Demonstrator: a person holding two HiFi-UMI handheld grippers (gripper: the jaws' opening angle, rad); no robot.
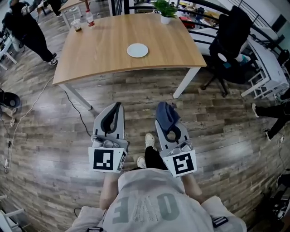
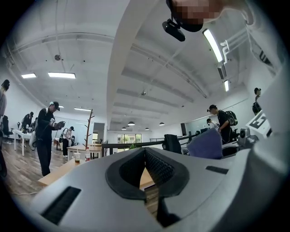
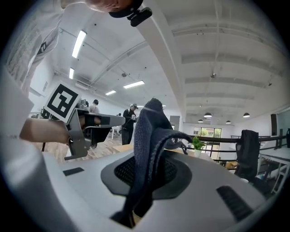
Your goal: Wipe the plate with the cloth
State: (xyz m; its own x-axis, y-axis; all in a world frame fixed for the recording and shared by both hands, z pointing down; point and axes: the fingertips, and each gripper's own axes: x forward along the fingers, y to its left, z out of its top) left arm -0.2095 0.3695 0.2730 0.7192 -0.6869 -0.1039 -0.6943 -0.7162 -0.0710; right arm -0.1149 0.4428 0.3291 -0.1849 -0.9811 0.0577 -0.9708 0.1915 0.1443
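A white plate (image 1: pixel 137 50) lies near the middle of a light wooden table (image 1: pixel 104 50), well ahead of both grippers. My right gripper (image 1: pixel 166 118) is shut on a dark blue cloth (image 1: pixel 166 115), which bunches over its tip; in the right gripper view the cloth (image 3: pixel 147 149) stands up between the jaws. My left gripper (image 1: pixel 115 111) is shut and holds nothing, its jaws meeting at the tip (image 2: pixel 145 152). Both grippers are held side by side over the wood floor, short of the table's near edge.
A plant in a white pot (image 1: pixel 166 12) stands at the table's far edge, a cup and a bottle (image 1: pixel 83 21) at its far left corner. A black office chair (image 1: pixel 229 43) stands to the right, a person (image 1: pixel 27 31) to the left.
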